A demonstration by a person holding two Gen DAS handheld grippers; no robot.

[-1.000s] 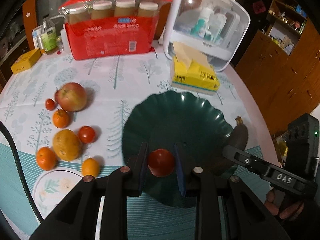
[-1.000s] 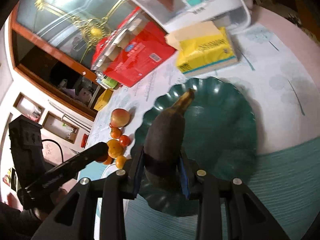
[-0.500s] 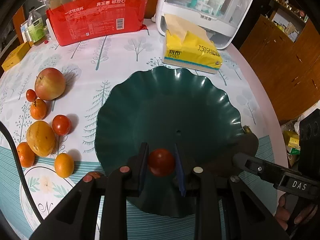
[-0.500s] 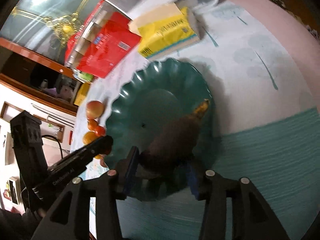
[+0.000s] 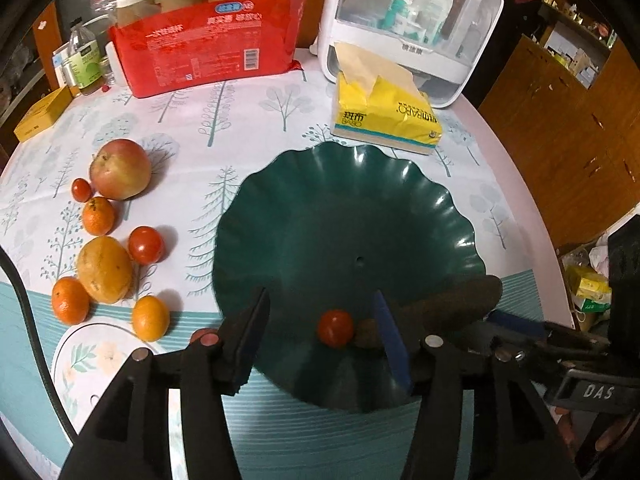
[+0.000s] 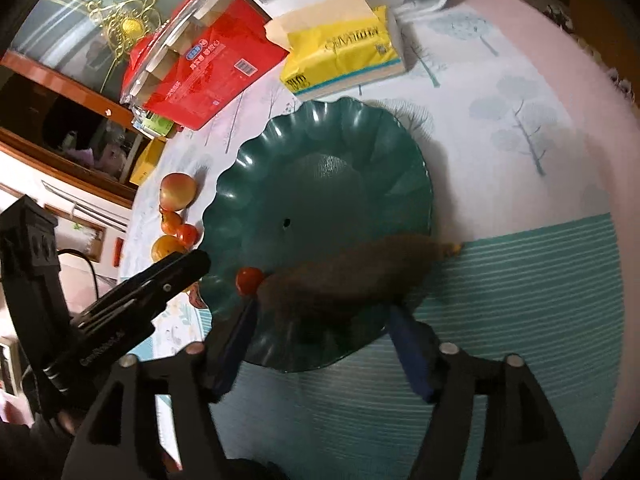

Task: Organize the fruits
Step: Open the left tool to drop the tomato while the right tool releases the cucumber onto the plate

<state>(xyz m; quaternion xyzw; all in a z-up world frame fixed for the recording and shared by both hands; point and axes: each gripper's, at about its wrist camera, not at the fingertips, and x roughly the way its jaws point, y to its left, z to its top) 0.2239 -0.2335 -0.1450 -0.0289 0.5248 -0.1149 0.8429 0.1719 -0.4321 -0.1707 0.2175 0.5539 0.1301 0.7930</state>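
Observation:
A dark green scalloped plate (image 5: 348,216) (image 6: 320,184) sits on the tablecloth. A small red tomato (image 5: 335,328) (image 6: 249,279) lies on its near part, beside a dark overripe banana (image 5: 452,304) (image 6: 348,276) lying across the plate. My left gripper (image 5: 322,336) is open around the tomato without touching it. My right gripper (image 6: 320,344) is open just behind the banana. On the cloth left of the plate lie an apple (image 5: 120,174), a mango (image 5: 104,270), a tomato (image 5: 146,245), a cherry tomato (image 5: 81,189) and several small oranges (image 5: 98,216).
A yellow tissue pack (image 5: 384,116) and a white storage box (image 5: 412,28) stand behind the plate. A red pack of jars (image 5: 204,40) stands at the back left, with a bottle (image 5: 82,64) and a yellow box (image 5: 38,114). The table edge curves on the right.
Both grippers have opened. The tomato left my left gripper and the banana left my right gripper; both now lie on the plate. The grippers have drawn back slightly.

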